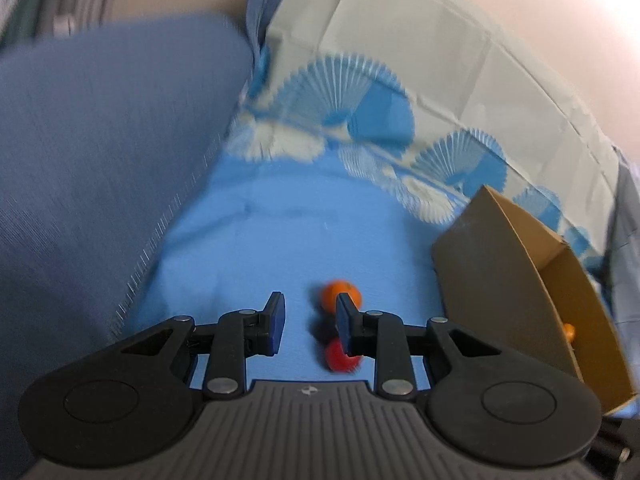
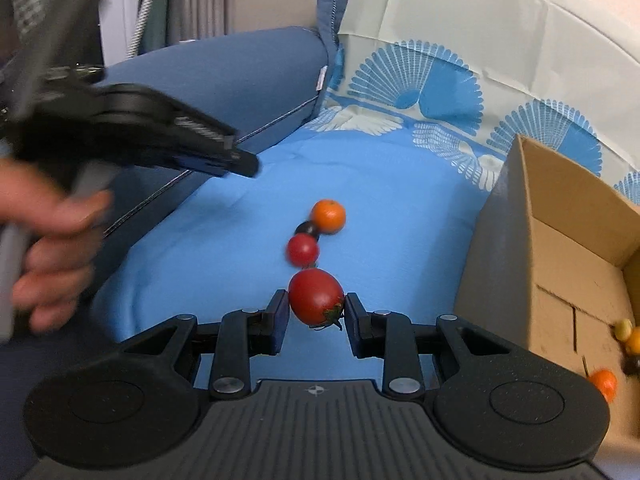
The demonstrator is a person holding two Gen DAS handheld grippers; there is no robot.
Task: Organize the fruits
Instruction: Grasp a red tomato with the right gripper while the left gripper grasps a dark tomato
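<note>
On the blue cloth (image 2: 224, 248) lie an orange (image 2: 329, 216), a small dark fruit (image 2: 308, 229) and a small red tomato (image 2: 303, 250) in a row. My right gripper (image 2: 316, 312) is shut on a larger red tomato (image 2: 315, 297), just in front of that row. My left gripper (image 1: 310, 320) is open and empty above the cloth; the orange (image 1: 340, 294) and a red tomato (image 1: 338, 356) show partly behind its right finger. The left gripper also shows in the right wrist view (image 2: 216, 160), held by a hand at the left.
A cardboard box (image 2: 560, 240) stands at the right with several small fruits (image 2: 604, 384) inside; it also shows in the left wrist view (image 1: 500, 264). A blue cushion (image 1: 100, 160) rises at the left. A patterned sheet (image 2: 440, 92) covers the back.
</note>
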